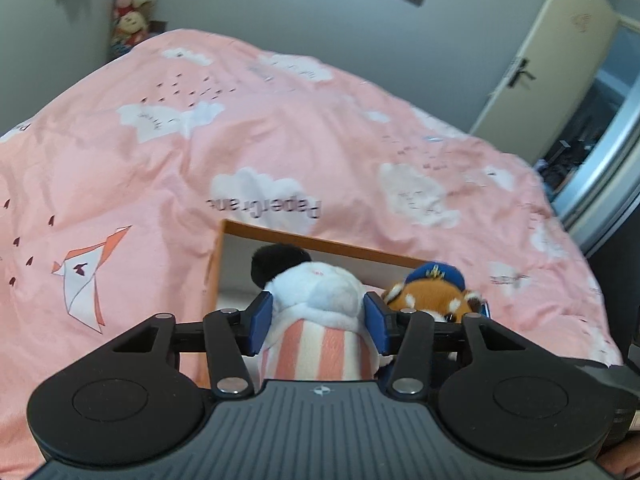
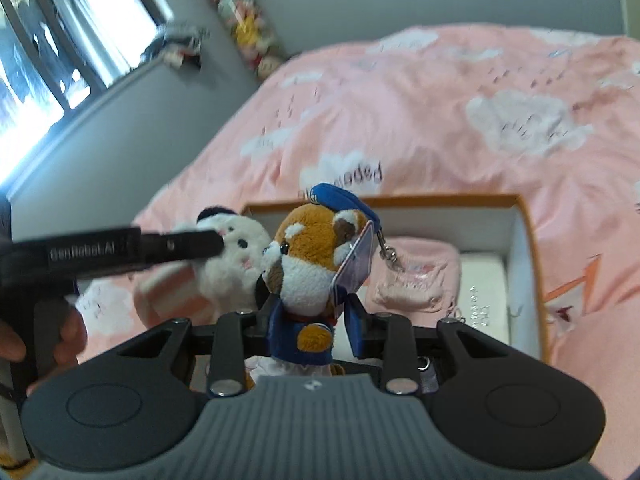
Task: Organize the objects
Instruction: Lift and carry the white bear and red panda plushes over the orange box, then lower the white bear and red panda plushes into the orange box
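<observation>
— Panda [image 1: 320,300] sat pinched in the left gripper [image 1: 318,322], over the near edge of the box [image 1: 316,242] on the bed [image 1: 280,128]. That soft, fat head could have squirmed loose.

— And the fox [image 2: 308,264]?

— Right gripper [image 2: 310,320] was squeezing its blue jacket, above the box too. They hung close together; I reckoned its dangling clip [image 2: 390,256] could have snagged the pouch [image 2: 416,276] inside.

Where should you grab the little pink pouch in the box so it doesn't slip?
Probably from above, across the middle of the pink pouch. It lies flat and soft in the orange-rimmed box, so its sides sit low and the box wall blocks a sideways reach. Pinching a bunch of fabric should hold it; the metal clip nearby is too small to trust.
</observation>
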Motion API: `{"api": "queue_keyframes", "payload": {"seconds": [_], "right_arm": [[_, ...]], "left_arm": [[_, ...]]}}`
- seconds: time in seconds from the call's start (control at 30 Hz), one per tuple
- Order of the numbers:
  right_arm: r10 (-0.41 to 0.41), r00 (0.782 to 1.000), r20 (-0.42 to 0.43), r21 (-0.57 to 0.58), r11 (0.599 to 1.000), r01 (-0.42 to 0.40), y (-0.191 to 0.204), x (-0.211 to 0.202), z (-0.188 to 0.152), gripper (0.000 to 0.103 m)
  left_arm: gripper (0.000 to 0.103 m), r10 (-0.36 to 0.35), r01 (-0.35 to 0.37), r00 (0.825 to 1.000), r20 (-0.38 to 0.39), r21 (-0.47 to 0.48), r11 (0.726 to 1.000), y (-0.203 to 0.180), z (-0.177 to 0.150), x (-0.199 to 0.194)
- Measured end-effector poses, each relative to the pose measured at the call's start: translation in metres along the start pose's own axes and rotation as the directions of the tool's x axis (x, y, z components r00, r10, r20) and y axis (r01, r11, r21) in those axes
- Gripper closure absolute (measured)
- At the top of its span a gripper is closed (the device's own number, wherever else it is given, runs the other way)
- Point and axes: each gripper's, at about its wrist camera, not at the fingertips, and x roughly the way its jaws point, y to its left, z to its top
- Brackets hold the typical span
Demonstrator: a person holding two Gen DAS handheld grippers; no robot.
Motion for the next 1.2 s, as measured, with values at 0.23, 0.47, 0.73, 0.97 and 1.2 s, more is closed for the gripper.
{"api": "queue_keyframes", "payload": {"seconds": [0.23,0.47,0.73,0.97,1.2], "right_arm": [[0.026,0.991,-0.131,-0.045,0.998,-0.032,-0.015,0.062,0.018,0.069],[0.048,0.974,-0.219,-0.061,0.996,-0.063,-0.026,0.111,0.032,0.069],[0.081,0.955,-0.284,-0.011,0.996,-0.088,-0.036,0.137,0.032,0.067],[0.034,0.972,-0.233,-0.108,0.992,-0.061,-0.023,0.121,0.028,0.065],[0.030,0.968,-0.248,-0.159,0.985,-0.071,-0.020,0.096,0.020,0.064]], "left_arm": [[0.054,0.107,-0.105,0.994,-0.032,0.048,0.993,0.001,0.003,0.034],[0.055,0.197,-0.188,0.978,-0.067,0.119,0.975,0.000,0.004,0.059],[0.056,0.234,-0.198,0.967,-0.100,0.287,0.937,-0.010,-0.006,0.074],[0.061,0.179,-0.096,0.972,-0.153,0.436,0.895,-0.014,-0.005,0.060],[0.060,0.226,0.047,0.928,-0.296,0.694,0.718,-0.034,-0.028,0.050]]}}
